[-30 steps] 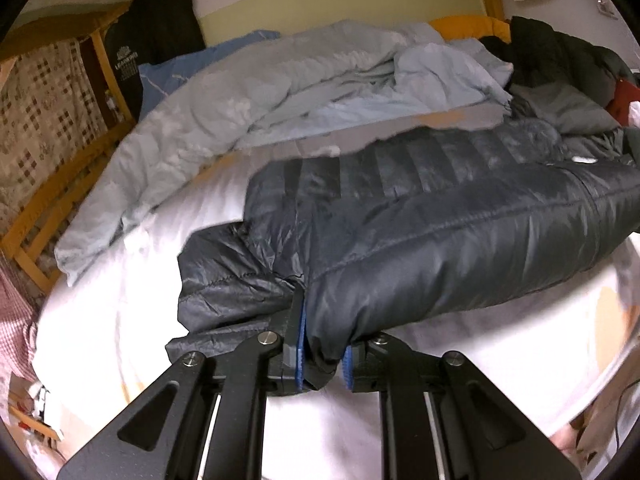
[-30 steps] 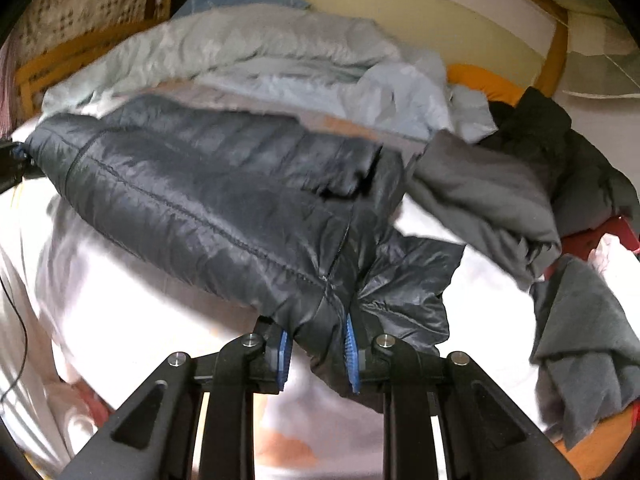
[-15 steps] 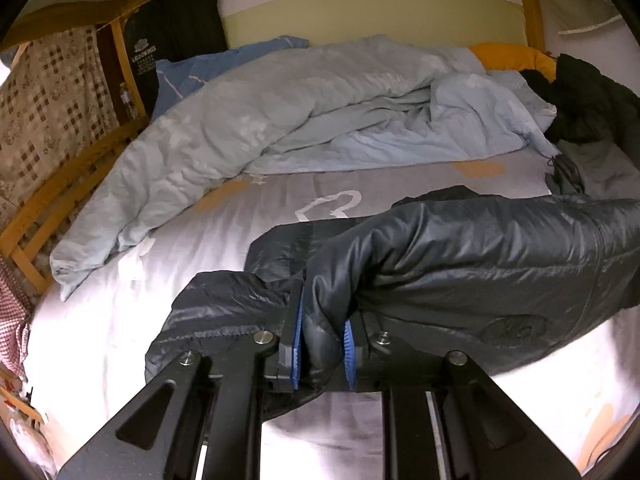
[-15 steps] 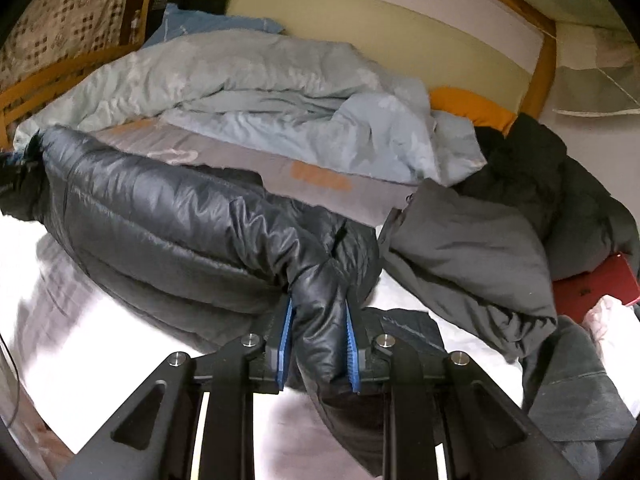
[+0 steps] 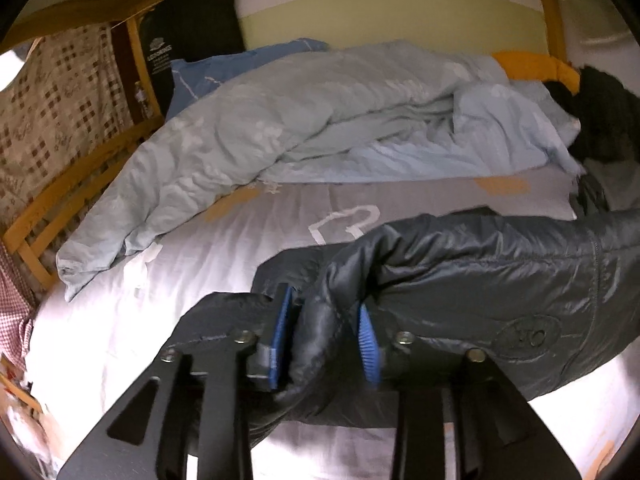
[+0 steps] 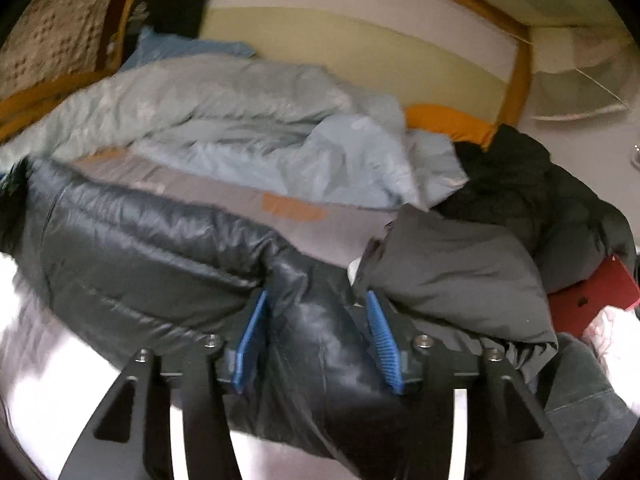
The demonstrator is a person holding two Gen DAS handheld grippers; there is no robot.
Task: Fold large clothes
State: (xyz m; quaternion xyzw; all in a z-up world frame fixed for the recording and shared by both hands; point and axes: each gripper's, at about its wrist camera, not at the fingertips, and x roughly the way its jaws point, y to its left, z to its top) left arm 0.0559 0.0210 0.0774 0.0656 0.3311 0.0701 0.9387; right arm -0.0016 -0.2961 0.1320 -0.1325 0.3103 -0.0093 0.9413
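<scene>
We see both views bent by the fisheye, with a black rim at every corner and straight edges bowed near the borders. The light is indoor, warm and fairly dim. The sheet (image 5: 132, 304) burns out to white at lower left in the left view, and again at the left edge in the right one. The jacket (image 5: 480, 276) shows soft sheen on its folds. The left view is reasonably sharp; the right view is smeared with motion blur throughout.
</scene>
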